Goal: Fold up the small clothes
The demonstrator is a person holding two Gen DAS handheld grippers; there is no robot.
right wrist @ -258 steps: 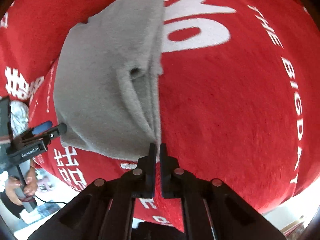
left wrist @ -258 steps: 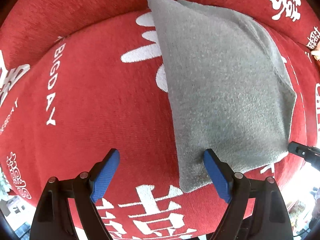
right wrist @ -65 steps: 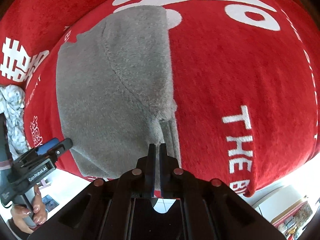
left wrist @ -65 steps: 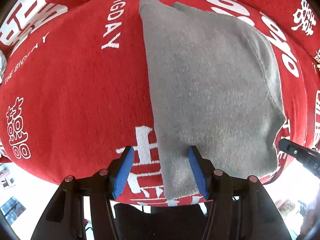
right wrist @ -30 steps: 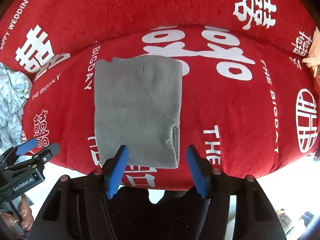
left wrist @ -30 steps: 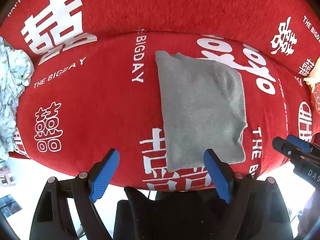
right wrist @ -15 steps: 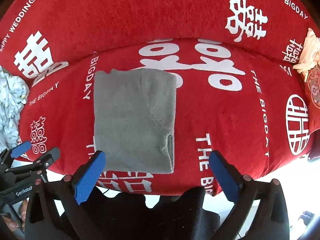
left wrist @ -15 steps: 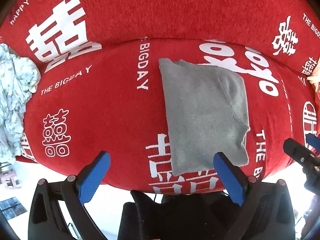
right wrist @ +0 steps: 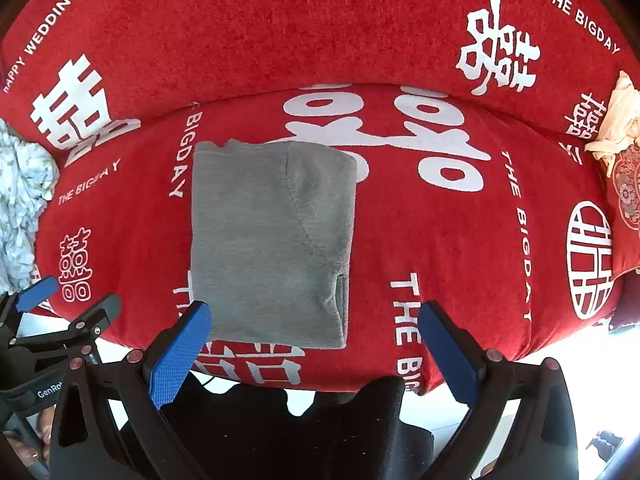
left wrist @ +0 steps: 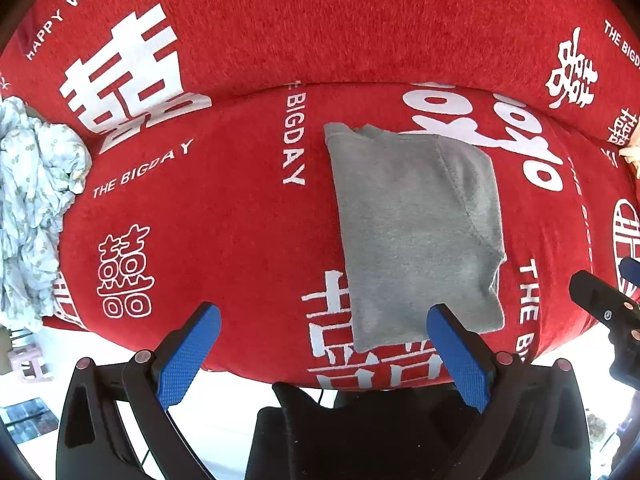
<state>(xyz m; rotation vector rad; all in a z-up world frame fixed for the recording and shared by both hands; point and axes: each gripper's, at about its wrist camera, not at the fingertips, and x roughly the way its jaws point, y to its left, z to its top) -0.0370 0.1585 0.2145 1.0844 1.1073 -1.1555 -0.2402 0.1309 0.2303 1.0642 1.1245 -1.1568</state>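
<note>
A grey garment lies folded into a flat rectangle on the red sofa seat; it also shows in the right wrist view. My left gripper is open and empty, held back above the seat's front edge, apart from the garment. My right gripper is open and empty, also pulled back at the front edge. The left gripper shows at the lower left of the right wrist view, and the right gripper at the right edge of the left wrist view.
A crumpled pale floral cloth lies at the sofa's left end. A cream cloth and a patterned cushion sit at the right end. The sofa backrest rises behind. A black chair stands below the front edge.
Both grippers let go of the grey garment, opened wide and drew back from the sofa. The folded garment stays flat on the seat.
</note>
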